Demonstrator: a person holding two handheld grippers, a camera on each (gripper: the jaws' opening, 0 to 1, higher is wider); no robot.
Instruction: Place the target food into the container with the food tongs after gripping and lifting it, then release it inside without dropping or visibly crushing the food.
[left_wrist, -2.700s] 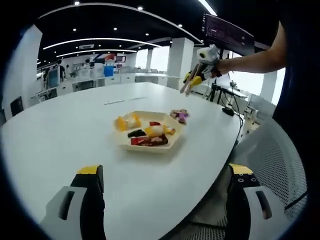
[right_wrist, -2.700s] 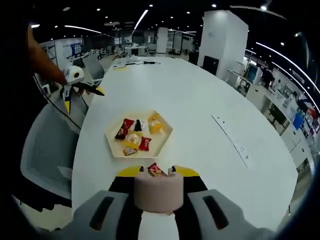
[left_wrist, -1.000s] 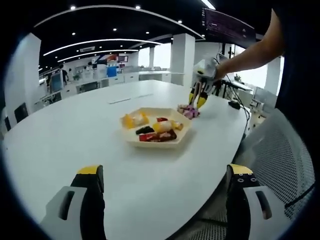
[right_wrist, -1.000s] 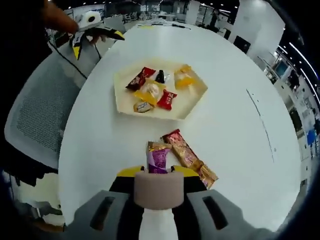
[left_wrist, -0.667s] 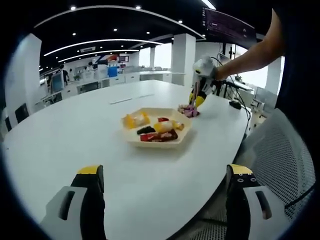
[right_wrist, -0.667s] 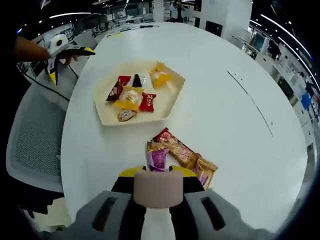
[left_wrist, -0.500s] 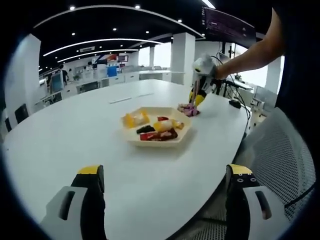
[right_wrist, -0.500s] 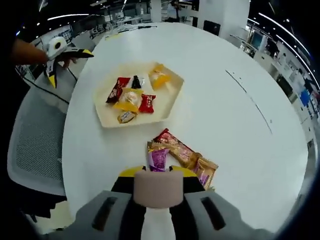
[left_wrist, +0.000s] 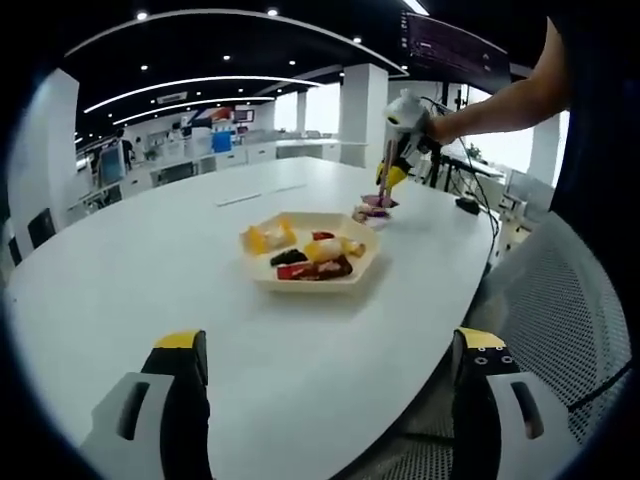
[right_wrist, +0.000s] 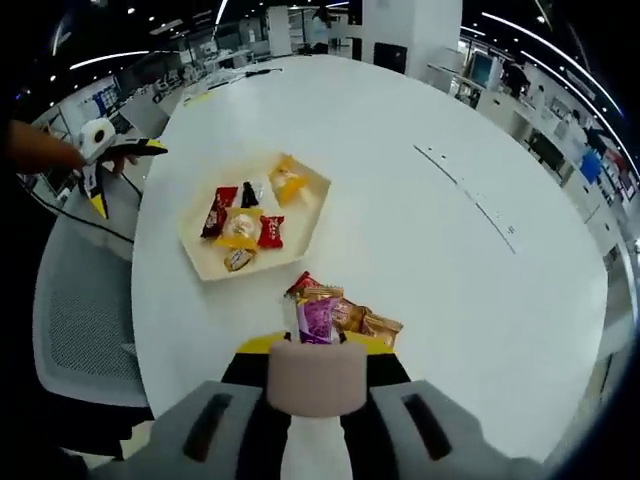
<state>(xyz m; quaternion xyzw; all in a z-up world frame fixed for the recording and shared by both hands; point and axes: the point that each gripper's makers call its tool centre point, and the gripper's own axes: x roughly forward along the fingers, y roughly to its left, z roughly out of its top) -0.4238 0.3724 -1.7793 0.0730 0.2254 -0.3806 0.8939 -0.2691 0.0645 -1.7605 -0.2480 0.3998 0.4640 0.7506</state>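
Note:
A beige hexagonal tray sits on the white table and holds several wrapped sweets. My right gripper is shut on a purple wrapped candy and holds it above the table, over a few wrapped snacks lying beside the tray. In the left gripper view the right gripper hangs beyond the tray with the purple candy at its tips. My left gripper is open with nothing between its jaws, short of the tray. It also appears in the right gripper view, where the left gripper is at the far left.
The white table is wide and oval. Mesh office chairs stand at its near edge. A person's arm reaches over the table. Cables and a tripod stand past the table's end.
The right gripper has risen with the purple candy, lifting it off the table and away from the other snacks. The left gripper has stayed put and open.

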